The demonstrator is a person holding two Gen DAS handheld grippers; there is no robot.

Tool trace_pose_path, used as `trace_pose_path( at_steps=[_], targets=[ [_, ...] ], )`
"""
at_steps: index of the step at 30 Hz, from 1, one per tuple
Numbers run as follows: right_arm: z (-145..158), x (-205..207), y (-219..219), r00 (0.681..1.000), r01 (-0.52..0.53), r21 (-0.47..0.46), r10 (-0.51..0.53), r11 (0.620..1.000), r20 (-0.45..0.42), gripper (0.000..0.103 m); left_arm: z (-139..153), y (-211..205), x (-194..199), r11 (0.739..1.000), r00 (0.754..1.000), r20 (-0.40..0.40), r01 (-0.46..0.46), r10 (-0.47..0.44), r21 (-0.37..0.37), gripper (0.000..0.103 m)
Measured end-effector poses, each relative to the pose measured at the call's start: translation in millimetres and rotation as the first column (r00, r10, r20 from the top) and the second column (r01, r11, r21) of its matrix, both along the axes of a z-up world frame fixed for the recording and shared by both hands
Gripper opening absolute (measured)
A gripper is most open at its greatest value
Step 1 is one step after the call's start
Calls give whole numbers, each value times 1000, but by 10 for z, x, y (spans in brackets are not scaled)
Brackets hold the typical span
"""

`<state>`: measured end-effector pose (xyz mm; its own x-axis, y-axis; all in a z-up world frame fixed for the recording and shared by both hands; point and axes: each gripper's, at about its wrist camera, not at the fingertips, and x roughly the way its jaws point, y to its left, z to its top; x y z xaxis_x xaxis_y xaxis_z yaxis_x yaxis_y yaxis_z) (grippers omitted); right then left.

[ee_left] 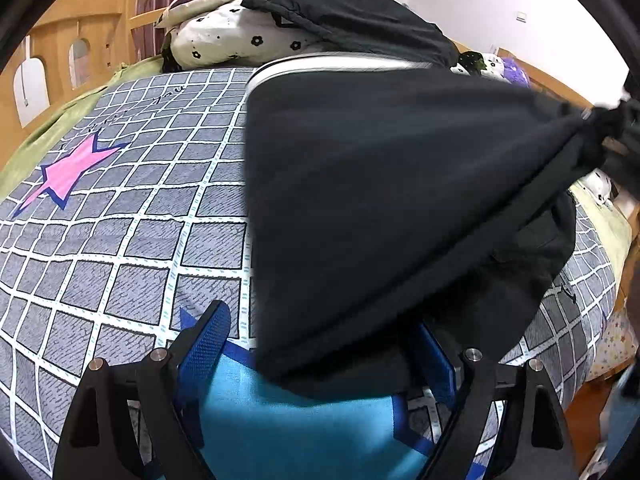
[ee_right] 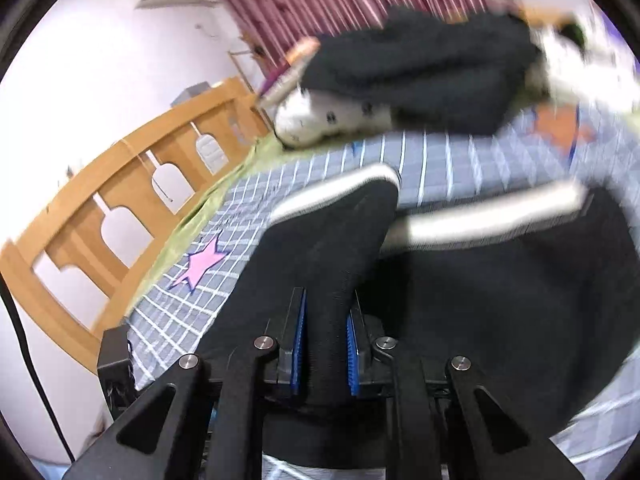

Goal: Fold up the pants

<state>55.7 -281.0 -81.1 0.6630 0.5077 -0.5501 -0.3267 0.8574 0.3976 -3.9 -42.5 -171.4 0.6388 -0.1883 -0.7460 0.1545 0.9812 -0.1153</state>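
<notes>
Left gripper (ee_left: 320, 344): its blue-padded fingers (ee_left: 204, 344) are standing wide apart, low over the bedspread; the black cloth is draping over the right-hand pad, and whether that pad is pressing on it is hard to tell.
Right gripper (ee_right: 325, 330): its blue pads (ee_right: 299, 344) are sitting close together, pinching a bunched fold of black fabric between them.
Pants (ee_left: 400, 208): black with a white band along one edge, they are being stretched taut above the bed, running from beside the left gripper up to a gathered corner at the right edge of the left wrist view; the far white-striped edge is lying on the bedspread.
Pants in the right wrist view (ee_right: 500, 292): the fabric is spreading out from the closed pads, blurred on its right side.
Bedspread (ee_left: 120, 240): grey grid pattern, carrying a pink star (ee_left: 68, 176) well left of the pants.
Pillow (ee_left: 240, 40): white with black flowers, at the head of the bed, partly lying under another dark garment (ee_left: 352, 16).
Headboard (ee_right: 100, 208): wooden, with arched cut-outs.
</notes>
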Motion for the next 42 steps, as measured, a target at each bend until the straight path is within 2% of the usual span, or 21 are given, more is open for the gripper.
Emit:
trace_pose_path(
  at_steps=[4, 8, 10, 12, 14, 15, 17, 20, 22, 25, 28, 31, 32, 33, 35, 36, 38, 39, 41, 42],
  targets=[
    [359, -122, -441, 990, 86, -105, -73, 991, 117, 16, 80, -22, -112, 998, 998, 35, 56, -56, 14, 87],
    [468, -250, -1091, 964, 233, -158, -206, 960, 168, 16, 192, -100, -226, 978, 980, 76, 190, -184, -84, 87],
    [278, -238, -1396, 952, 302, -211, -281, 930, 125, 16, 217, -189, -231, 968, 972, 77, 228, -221, -102, 88],
    [-15, -190, -1567, 947, 320, -258, -316, 912, 59, 16, 223, -280, -221, 959, 964, 66, 264, -258, -107, 88],
    [-461, -118, -1662, 933, 319, -320, -356, 892, -63, 17, 232, -367, -235, 956, 957, 73, 286, -281, -66, 88],
    [-569, -161, -1654, 934, 311, -323, -350, 894, -68, 17, 232, -376, -261, 956, 955, 76, 290, -286, -52, 88],
    [-522, -257, -1608, 933, 325, -365, -358, 872, -25, 27, 248, -323, -287, 954, 953, 79, 298, -294, -44, 88],
    [-273, -366, -1531, 932, 342, -415, -361, 843, 35, 27, 383, -124, -295, 954, 956, 95, 285, -276, -90, 87],
    [-94, -444, -1467, 937, 345, -385, -338, 856, 88, 27, 531, -69, -178, 960, 963, 114, 255, -243, -112, 87],
    [6, -393, -1332, 955, 296, -373, -276, 879, 108, 27, 632, -206, 30, 971, 972, 107, 220, -211, -89, 86],
    [-163, -323, -1268, 966, 260, -394, -241, 881, 99, 27, 544, -440, 226, 977, 977, 57, 209, -206, -50, 85],
    [-580, -262, -1351, 965, 248, -390, -262, 887, 18, 25, 214, -659, 277, 978, 979, -16, 204, -204, 31, 87],
    [-697, -296, -1366, 966, 243, -391, -258, 888, 14, 25, 153, -682, 250, 978, 978, -15, 210, -210, 21, 87],
    [-722, -357, -1345, 968, 243, -402, -250, 883, 36, 25, 135, -686, 226, 976, 976, -11, 217, -217, 3, 87],
    [-715, -378, -1311, 973, 207, -434, -230, 877, -2, 25, 153, -710, 217, 973, 972, -29, 232, -232, 8, 87],
    [-668, -371, -1328, 976, 181, -426, -214, 886, -29, 25, 192, -706, 224, 971, 971, -22, 240, -240, 11, 87],
    [-509, -342, -1396, 983, 159, -391, -184, 907, -26, 25, 302, -679, 263, 967, 967, 12, 254, -254, 10, 87],
    [-399, -320, -1433, 984, 170, -367, -180, 915, 7, 26, 341, -666, 297, 969, 969, 24, 246, -246, 12, 87],
    [-184, -176, -1538, 975, 220, -316, -203, 923, 85, 47, 416, -642, 423, 975, 974, 35, 223, -223, 7, 86],
    [-130, -86, -1571, 971, 236, -301, -214, 924, 104, 50, 451, -631, 509, 978, 977, 28, 210, -210, -9, 86]
  ],
)
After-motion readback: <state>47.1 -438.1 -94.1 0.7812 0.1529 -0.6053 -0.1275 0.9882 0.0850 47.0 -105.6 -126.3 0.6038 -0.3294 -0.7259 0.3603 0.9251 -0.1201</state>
